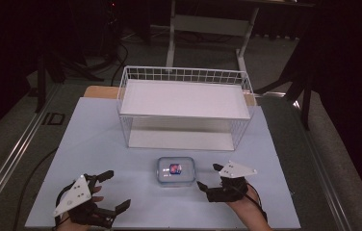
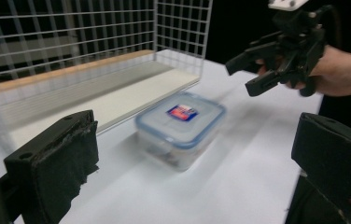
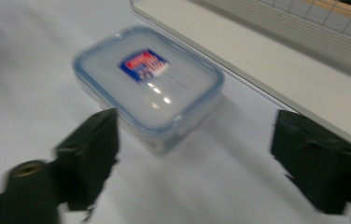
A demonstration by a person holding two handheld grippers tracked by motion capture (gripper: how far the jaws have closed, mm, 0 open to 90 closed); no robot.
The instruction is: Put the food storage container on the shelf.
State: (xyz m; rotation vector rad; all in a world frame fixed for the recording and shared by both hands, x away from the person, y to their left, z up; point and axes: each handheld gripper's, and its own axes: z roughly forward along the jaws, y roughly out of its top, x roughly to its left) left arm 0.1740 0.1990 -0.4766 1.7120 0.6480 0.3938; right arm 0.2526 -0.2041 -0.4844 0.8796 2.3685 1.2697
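Lidded plastic food container (image 1: 175,171) is sitting flat on the white counter (image 1: 97,144), just in front of the wire basket (image 1: 185,103), long axis running parallel to the basket front. Left claw (image 1: 114,189) and right claw (image 1: 209,176) are flanking it, both gaping wide, touching nothing.

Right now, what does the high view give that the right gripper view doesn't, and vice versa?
High view alone: the whole wire rack with its upper shelf, the left tool open at the table's near left, and the floor around. Right gripper view alone: a close look at the container's lid label and blue seal, framed by the open right tool. Shared: the lidded container on the white table before the rack's bottom shelf.
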